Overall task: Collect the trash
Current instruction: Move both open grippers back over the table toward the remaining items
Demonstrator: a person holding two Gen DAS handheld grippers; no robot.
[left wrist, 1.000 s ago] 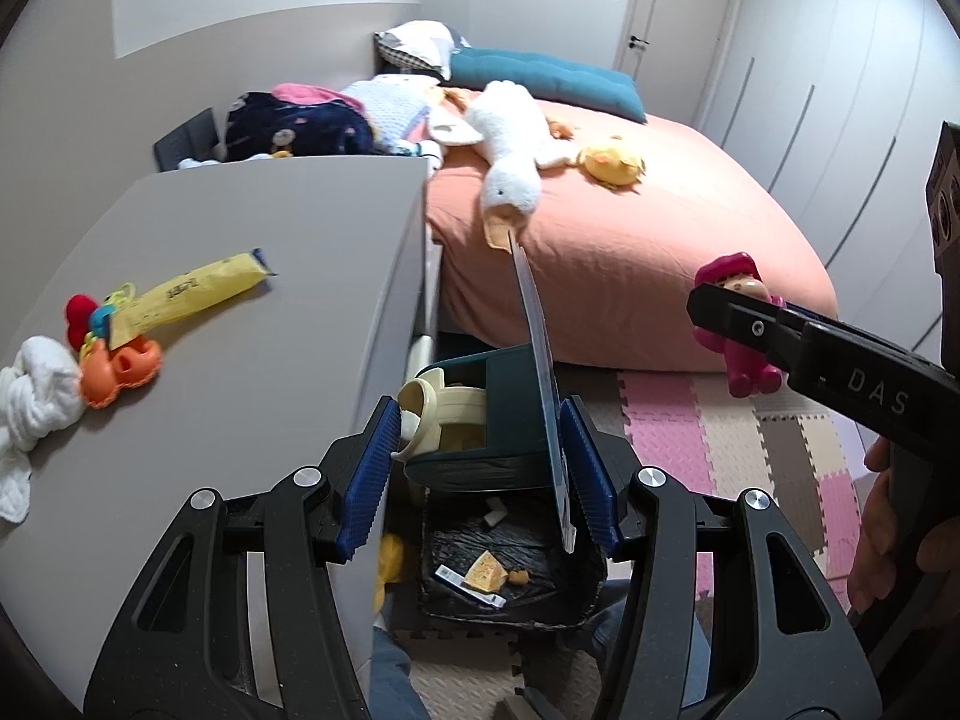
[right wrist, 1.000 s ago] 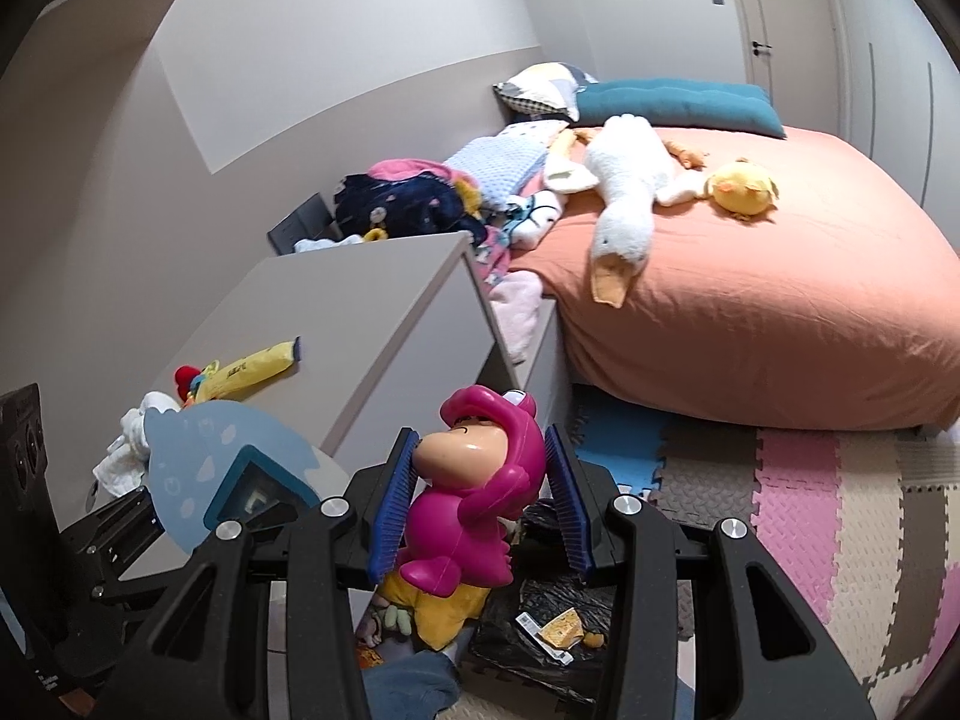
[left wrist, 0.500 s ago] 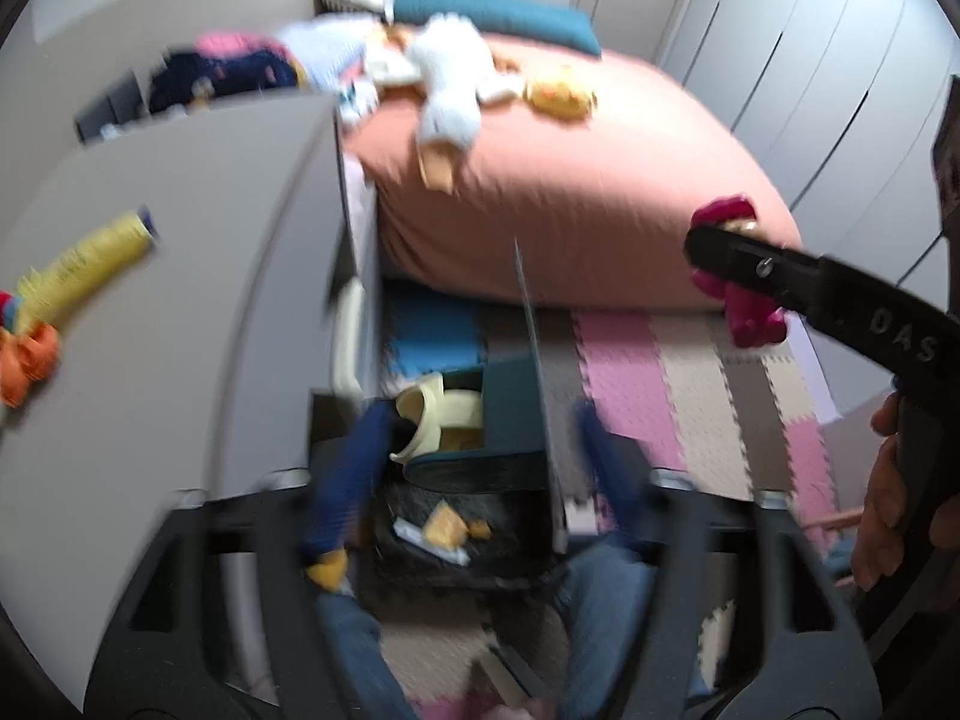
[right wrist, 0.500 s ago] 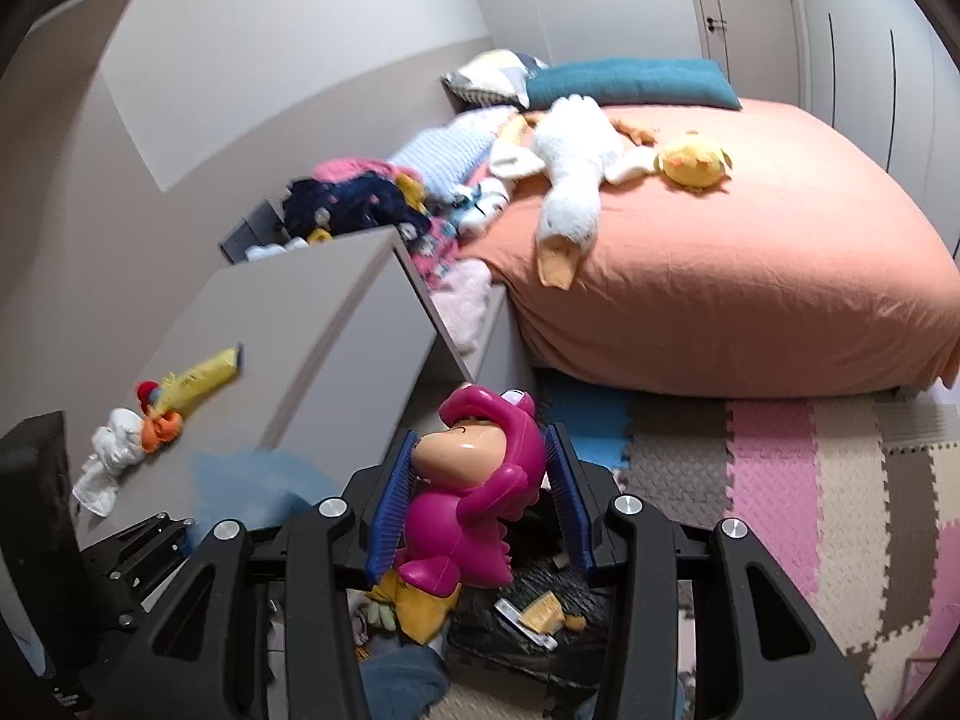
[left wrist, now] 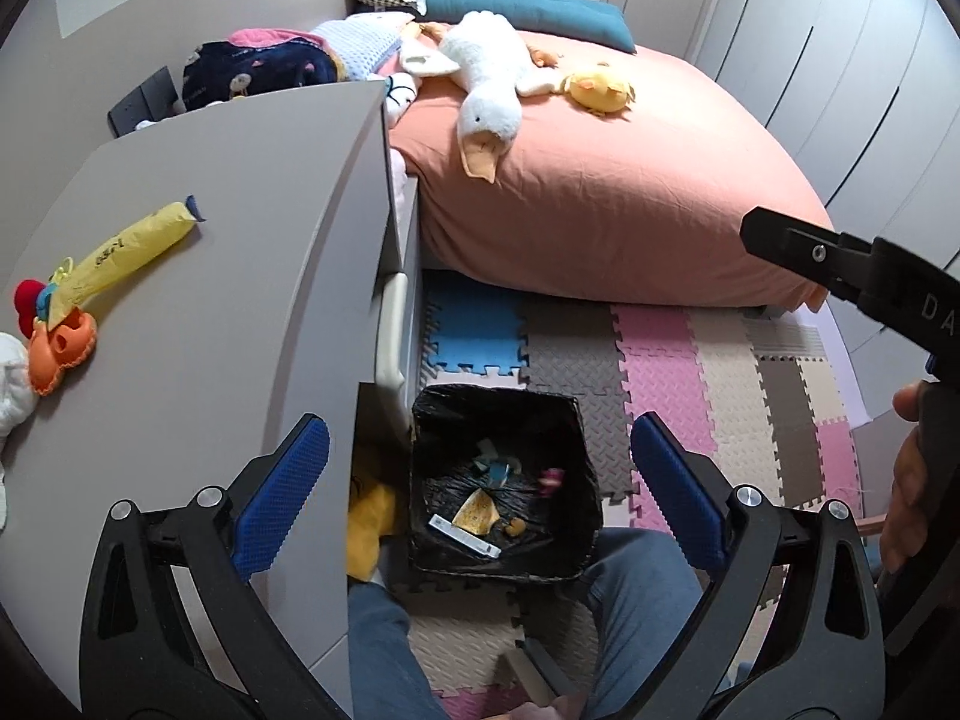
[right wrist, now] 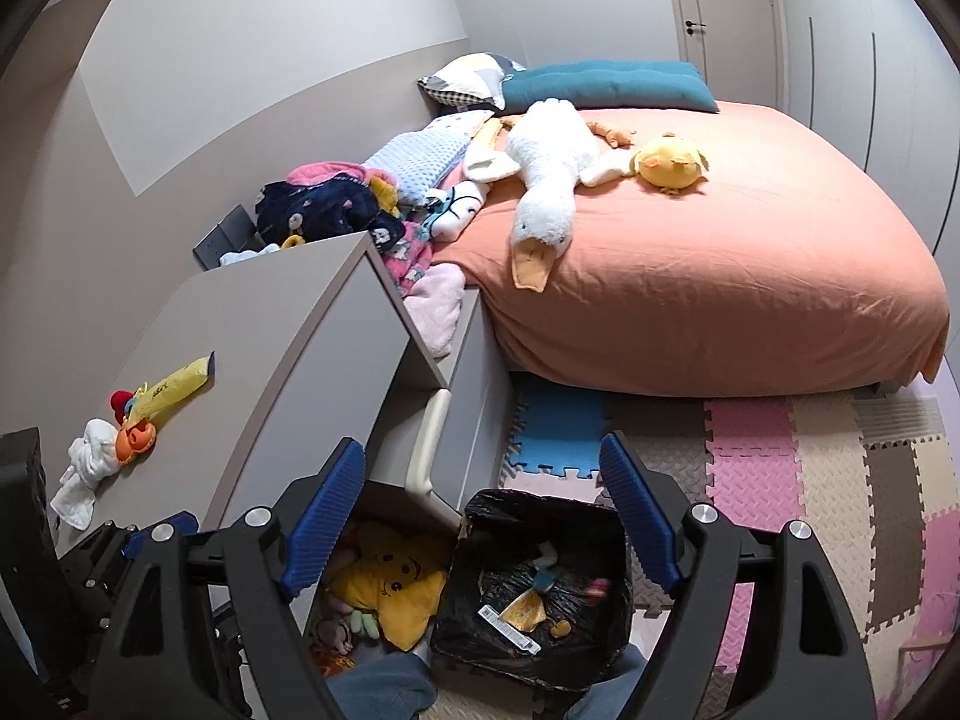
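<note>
A black-lined trash bin (left wrist: 444, 420) stands on the floor by the grey desk; it also shows in the right wrist view (right wrist: 480, 510). Inside lie a yellow scrap (left wrist: 475, 510), a white strip (left wrist: 465, 536), bluish pieces (left wrist: 495, 468) and something pink (left wrist: 551, 477). My left gripper (left wrist: 474, 480) is open and empty above the bin. My right gripper (right wrist: 483, 510) is open and empty above the bin too. A yellow wrapper (left wrist: 123, 252) lies on the desk top (left wrist: 240, 210), also seen in the right wrist view (right wrist: 171, 387).
An orange-and-red toy (left wrist: 57, 339) and a white cloth (right wrist: 84, 471) lie on the desk's left. Plush toys (right wrist: 384, 597) fill the space under the desk. A bed (left wrist: 630, 180) with a white goose plush (left wrist: 489, 78) stands behind. Foam mats (left wrist: 690, 372) cover the floor.
Both grippers have opened. The flat card and box held by the left and the pink figure held by the right are gone from the jaws; new bluish and pink bits lie in the bin.
</note>
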